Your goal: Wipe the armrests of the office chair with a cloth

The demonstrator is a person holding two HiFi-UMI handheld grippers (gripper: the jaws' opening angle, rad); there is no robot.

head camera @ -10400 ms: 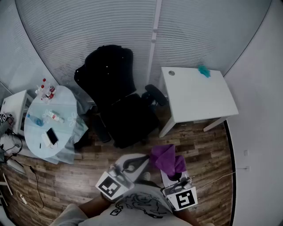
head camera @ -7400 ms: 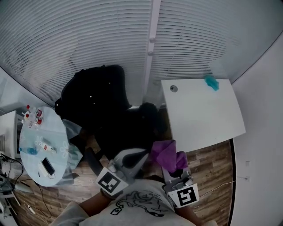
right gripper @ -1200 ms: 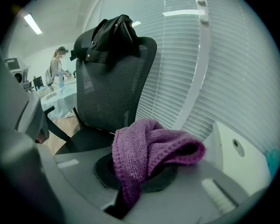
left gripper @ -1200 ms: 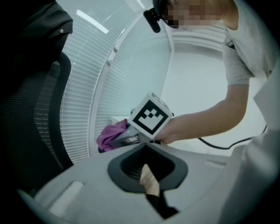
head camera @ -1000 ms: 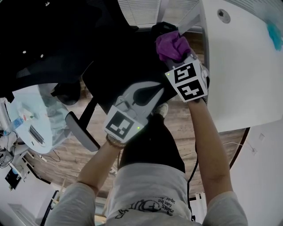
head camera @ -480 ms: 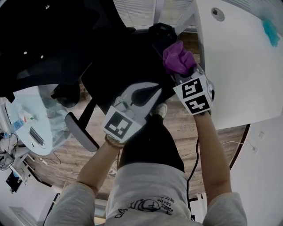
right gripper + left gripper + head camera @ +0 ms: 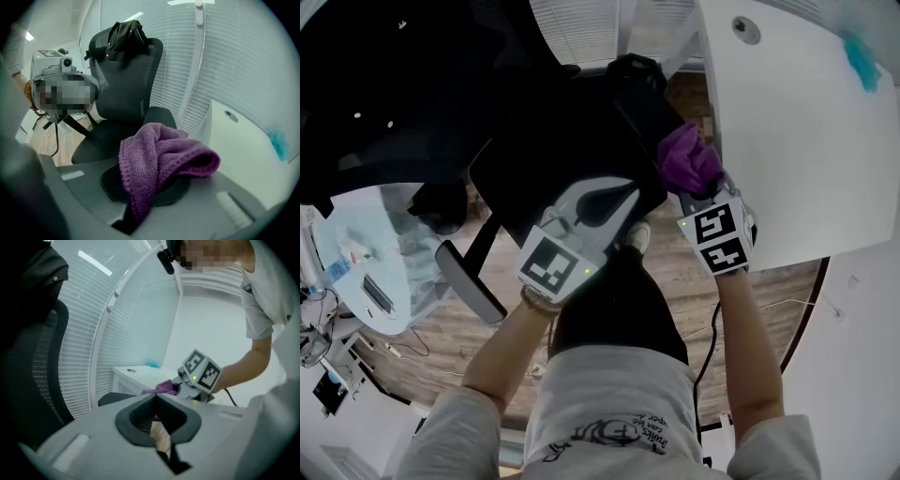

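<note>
Gripping a purple cloth (image 7: 159, 154), the right gripper (image 7: 147, 187) has its fingers clamped on the bunched fabric. In the right gripper view I read one fold hanging down between the fingers, and the rest piled above them.

In the head view, the cloth (image 7: 688, 159) sits at the near end of the office chair's right armrest (image 7: 642, 94). It is just beside the edge of the white counter (image 7: 787, 150). I cannot tell from any view whether the cloth touches the armrest pad. The right gripper view shows that pad (image 7: 159, 117) just beyond the cloth, with the chair's mesh backrest (image 7: 124, 79) behind it.

The left gripper (image 7: 154, 398) has its fingers together at the tips, with nothing between them. In the head view it hangs over the front edge of the black seat (image 7: 553, 131), apart from the right gripper (image 7: 692, 192). From the left gripper view I see the right gripper's marker cube (image 7: 200, 371) and the cloth ahead.

The chair's other armrest (image 7: 469, 281) lies to the left, near a round table (image 7: 366, 272) with a pale blue cover. A small teal item (image 7: 862, 61) rests on the far part of the counter.
</note>
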